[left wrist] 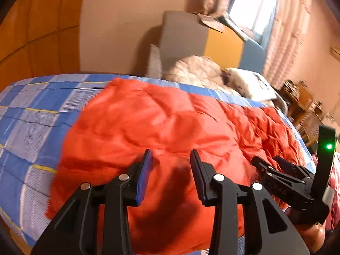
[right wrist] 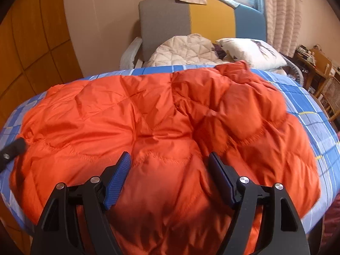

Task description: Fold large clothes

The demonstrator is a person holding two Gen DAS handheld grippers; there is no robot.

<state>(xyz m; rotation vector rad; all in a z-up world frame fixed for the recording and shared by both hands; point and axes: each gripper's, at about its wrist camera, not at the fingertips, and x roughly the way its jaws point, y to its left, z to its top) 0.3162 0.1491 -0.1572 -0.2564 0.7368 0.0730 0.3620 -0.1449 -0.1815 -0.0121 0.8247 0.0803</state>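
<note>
- Under both grippers I see the orange jacket (right wrist: 148, 116), a quilted puffer spread across the bed (right wrist: 308, 114) and reaching to its near edge.
- My right gripper (right wrist: 170, 167) hangs just above the jacket's near part, fingers wide apart with nothing between them; whether the blue pads (right wrist: 116, 180) touch the fabric I cannot tell.
- My left gripper (left wrist: 171, 167) is also spread, though less widely, and holds nothing; it sits over the jacket's near edge.
- To the right of my left gripper, the right one shows from the side, low over the same jacket, a green light on its body.
- Beyond the jacket, checked blue bedding runs out to either side.
- Further ahead lie a cream quilt (right wrist: 187, 48) and a pillow (right wrist: 250, 48), against a grey, yellow and blue headboard (right wrist: 165, 25).
</note>
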